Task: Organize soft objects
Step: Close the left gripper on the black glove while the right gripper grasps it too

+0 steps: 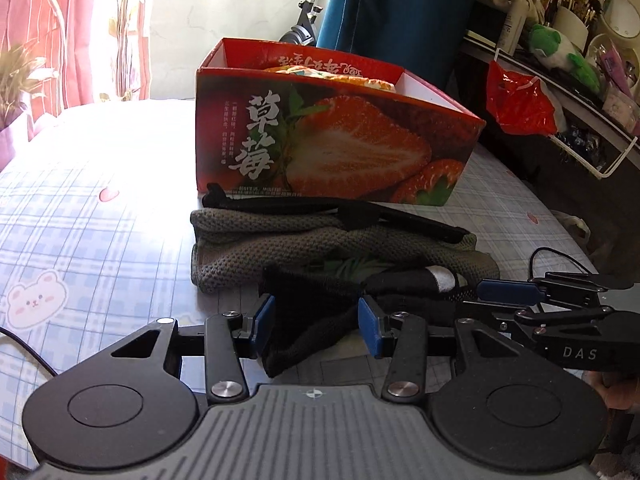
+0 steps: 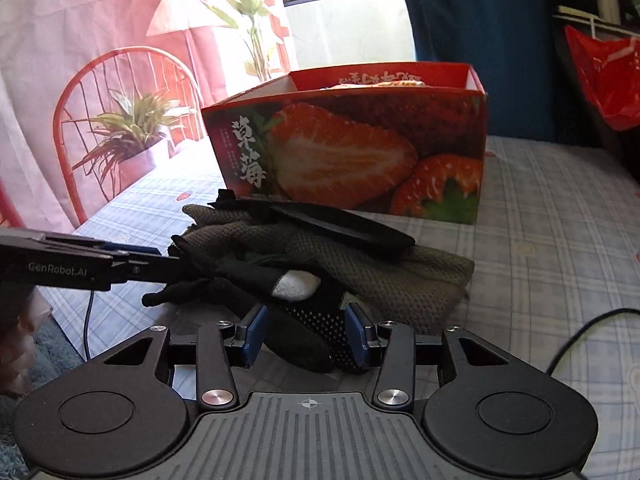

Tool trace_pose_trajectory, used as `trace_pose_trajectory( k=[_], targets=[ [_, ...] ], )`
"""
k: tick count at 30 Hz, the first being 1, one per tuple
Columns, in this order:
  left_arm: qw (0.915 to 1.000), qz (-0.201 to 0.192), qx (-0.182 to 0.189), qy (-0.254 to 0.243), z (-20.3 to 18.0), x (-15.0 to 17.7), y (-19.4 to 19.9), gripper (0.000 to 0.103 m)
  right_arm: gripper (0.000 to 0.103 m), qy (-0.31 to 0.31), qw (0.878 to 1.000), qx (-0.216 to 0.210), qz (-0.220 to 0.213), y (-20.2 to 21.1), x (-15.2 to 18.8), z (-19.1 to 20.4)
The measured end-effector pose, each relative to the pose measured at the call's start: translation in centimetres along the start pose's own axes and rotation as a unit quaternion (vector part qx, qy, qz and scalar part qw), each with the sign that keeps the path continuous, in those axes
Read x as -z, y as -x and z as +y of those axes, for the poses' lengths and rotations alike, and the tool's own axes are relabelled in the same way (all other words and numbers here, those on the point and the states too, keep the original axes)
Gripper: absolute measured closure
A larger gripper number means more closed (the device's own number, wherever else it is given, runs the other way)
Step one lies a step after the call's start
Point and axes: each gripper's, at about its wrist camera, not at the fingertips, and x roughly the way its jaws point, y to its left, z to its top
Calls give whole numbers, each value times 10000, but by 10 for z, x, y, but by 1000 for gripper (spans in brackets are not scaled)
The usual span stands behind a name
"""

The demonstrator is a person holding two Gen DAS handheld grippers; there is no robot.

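Observation:
A red strawberry-print box stands open on the plaid sheet, with an orange-and-white item inside. In front of it lies a folded grey knit cloth with a black strap on top. My left gripper is shut on a bunched black cloth at the pile's near edge. My right gripper is open, with black dotted fabric lying between its pads. A white patch shows on the black piece between the two grippers.
The plaid sheet with bear prints spreads left and right of the pile. A red plastic bag hangs from a white rack at the right, below a shelf with a green plush toy. A black cable crosses the sheet at the right.

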Motion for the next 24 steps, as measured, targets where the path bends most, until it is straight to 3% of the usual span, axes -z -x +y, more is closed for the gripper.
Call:
trace_pose_trajectory(
  k=[8,14,21,24],
  targets=[
    [9998,153,34,81,4,6,-9,54,44,530,9984,171,-38,-14,-4,7],
    [9997,244,7,28,2,9,-17,53,44,835,9965,49,58,-32,-6,11],
    [9998,209,32,22,3,11,-22,50,49,522,9986,-27,-36,-28,3,3],
    [9998,183,21,10,3,12,-21,60,55,517,9987,-27,-31,-27,5,4]
  ],
)
